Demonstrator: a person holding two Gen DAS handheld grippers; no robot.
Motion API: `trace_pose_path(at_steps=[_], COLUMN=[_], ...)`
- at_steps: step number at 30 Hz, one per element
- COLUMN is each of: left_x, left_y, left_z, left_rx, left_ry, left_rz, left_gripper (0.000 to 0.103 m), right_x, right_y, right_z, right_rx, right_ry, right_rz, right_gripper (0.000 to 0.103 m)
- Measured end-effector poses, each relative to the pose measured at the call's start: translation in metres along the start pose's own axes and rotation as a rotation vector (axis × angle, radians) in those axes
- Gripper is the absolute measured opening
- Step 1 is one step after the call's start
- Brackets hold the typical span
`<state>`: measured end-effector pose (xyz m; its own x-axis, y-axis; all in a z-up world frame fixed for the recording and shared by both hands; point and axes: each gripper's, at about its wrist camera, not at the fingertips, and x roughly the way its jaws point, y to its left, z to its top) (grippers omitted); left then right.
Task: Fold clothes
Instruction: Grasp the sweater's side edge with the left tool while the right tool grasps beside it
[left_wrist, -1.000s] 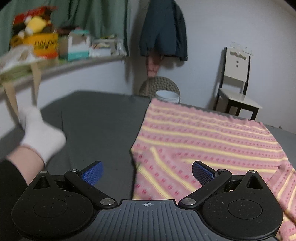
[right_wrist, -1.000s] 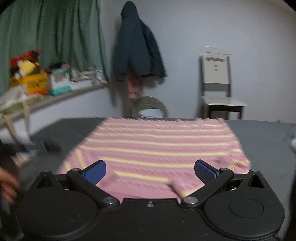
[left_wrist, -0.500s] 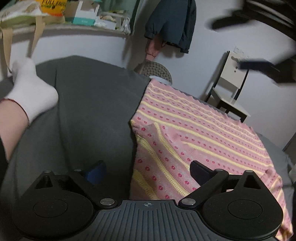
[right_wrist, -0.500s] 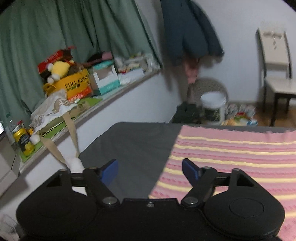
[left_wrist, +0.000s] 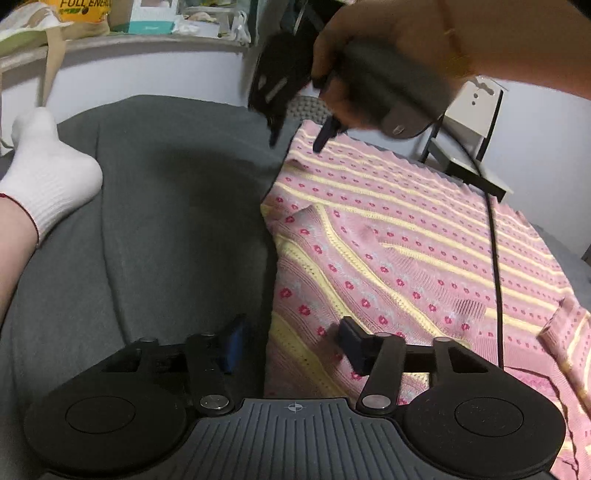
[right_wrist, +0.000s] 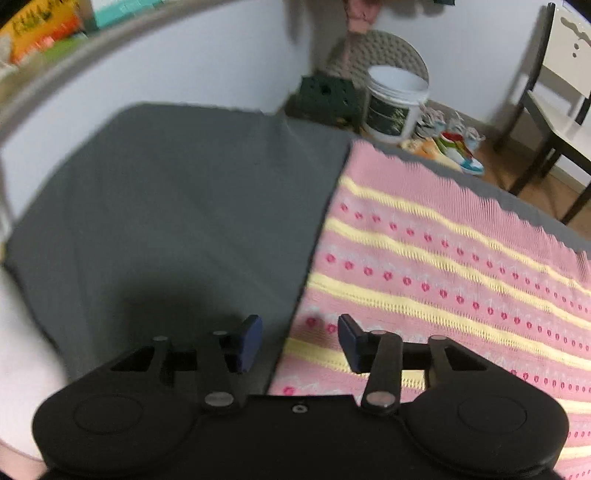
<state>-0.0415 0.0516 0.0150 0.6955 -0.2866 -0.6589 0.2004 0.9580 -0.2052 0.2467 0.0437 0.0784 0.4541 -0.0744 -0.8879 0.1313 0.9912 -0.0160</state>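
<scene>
A foot in a white sock (left_wrist: 48, 173) rests at the far left on a grey bed cover (left_wrist: 166, 221). Beside it, the left gripper (left_wrist: 291, 341) sits low with its blue-tipped fingers apart, straddling the left edge of a pink sweater (left_wrist: 406, 251) with yellow stripes — spread flat across the right half of the bed. Above the sweater's far corner, a hand (left_wrist: 388, 62) holds the right gripper (right_wrist: 299, 339), its fingers also apart over that same edge. Beyond the bed stand a white bucket (right_wrist: 395, 103) and a chair (right_wrist: 554, 99).
</scene>
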Motion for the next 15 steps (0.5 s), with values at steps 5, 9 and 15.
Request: trace_pose_path(at_steps=[5, 9, 15], left_x=[-0.005, -0.009, -0.015], left_y=[0.002, 0.003, 0.004], left_z=[0.0, -0.001, -0.003], left_rx=[-0.036, -0.051, -0.068], left_ry=[0.001, -0.002, -0.014], left_rz=[-0.032, -0.045, -0.055], left_gripper=[0.027, 0.017, 0.014], right_x=[0.021, 0.021, 0.021], right_y=[0.005, 0.005, 0.001], right_z=[-0.002, -0.001, 0.001], right_rx=[-0.045, -0.055, -0.047], right_ry=[0.045, 0.027, 0.041], right_rz=[-0.021, -0.018, -0.023], right_gripper=[0.041, 0.033, 0.01])
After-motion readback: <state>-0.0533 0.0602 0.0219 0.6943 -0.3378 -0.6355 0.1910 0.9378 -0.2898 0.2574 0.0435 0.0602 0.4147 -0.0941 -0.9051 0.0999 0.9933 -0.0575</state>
